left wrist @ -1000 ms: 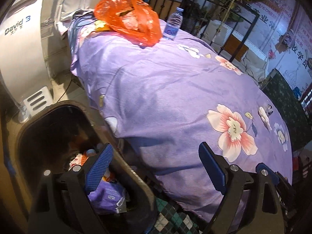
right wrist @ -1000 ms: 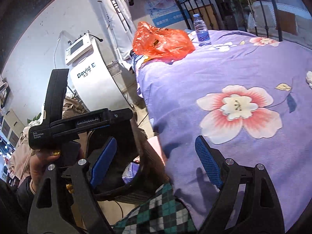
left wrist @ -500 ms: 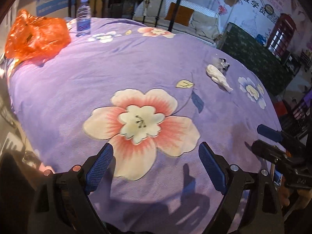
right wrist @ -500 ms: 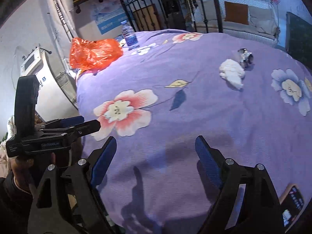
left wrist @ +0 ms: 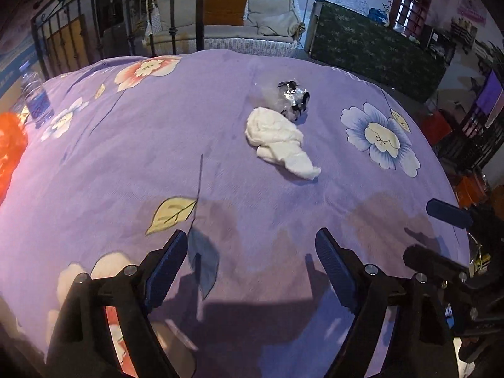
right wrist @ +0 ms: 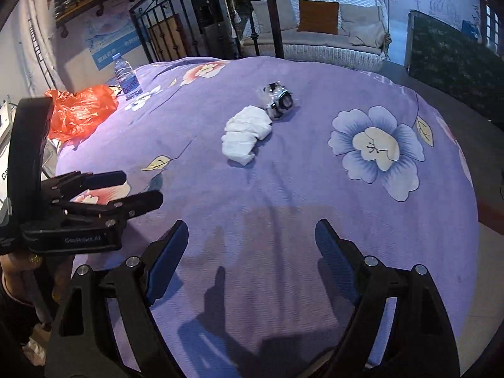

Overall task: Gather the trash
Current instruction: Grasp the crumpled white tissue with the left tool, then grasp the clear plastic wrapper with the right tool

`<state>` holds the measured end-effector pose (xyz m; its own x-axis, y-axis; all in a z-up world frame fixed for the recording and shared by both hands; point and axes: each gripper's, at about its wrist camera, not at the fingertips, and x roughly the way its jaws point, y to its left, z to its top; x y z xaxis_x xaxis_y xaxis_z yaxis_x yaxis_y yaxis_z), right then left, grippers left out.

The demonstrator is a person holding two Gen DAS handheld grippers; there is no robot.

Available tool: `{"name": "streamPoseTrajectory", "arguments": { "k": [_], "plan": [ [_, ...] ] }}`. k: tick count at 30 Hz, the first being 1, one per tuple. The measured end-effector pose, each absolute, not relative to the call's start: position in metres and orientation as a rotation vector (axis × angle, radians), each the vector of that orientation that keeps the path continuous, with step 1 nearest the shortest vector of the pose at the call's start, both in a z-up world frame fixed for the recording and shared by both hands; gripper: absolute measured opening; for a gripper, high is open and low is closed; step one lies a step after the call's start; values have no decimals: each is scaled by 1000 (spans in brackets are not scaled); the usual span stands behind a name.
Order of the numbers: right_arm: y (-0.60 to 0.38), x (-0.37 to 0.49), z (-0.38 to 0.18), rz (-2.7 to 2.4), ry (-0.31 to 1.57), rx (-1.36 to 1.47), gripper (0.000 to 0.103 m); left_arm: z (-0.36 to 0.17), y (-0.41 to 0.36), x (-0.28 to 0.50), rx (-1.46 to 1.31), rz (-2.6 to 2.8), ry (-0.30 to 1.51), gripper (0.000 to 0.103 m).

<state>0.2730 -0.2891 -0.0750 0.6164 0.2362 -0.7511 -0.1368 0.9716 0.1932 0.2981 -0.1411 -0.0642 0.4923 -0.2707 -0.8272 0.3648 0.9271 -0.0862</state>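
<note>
Two pieces of trash lie together near the middle of the bed [left wrist: 104,170], on its purple flowered cover: a crumpled white tissue [left wrist: 278,143] and, touching its far end, a crinkled clear plastic wrapper [left wrist: 291,97]. Both are well ahead of your fingertips.

Your left hand-held gripper [left wrist: 252,255] has nothing between its jaws, which are wide but closing a little just now. Hold off on that; you will want the full spread when you arrive at the tissue. Your right hand-held gripper [right wrist: 252,245] is wide open and empty too, hanging over bare cover.

Split the work, since the pieces sit side by side. Judging from both views, the tissue is the nearer and bulkier target, so go for it at its thick middle, not the thin tail that trails towards you, which would likely tear or slip out. Come down steeply so the pads straddle the wad, and stop at the fabric, otherwise you may pinch the cover along with it.

The wrapper looks light and springy. Take it across the crumpled body and close firmly.

Leave the water bottle [right wrist: 127,77] and the orange plastic bag [right wrist: 78,111] at the far corner until these two are cleared.
</note>
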Motion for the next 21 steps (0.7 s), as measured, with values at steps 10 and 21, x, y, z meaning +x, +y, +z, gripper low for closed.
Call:
{"name": "streamPoseTrajectory", "arguments": {
  "k": [10, 21],
  "plan": [
    [-334, 294, -81, 147, 907, 151, 82, -90, -200, 377, 169, -354, 1027, 72],
    [-350, 309, -85, 121, 928, 167, 82, -91, -202, 374, 205, -328, 990, 8]
  ]
}}
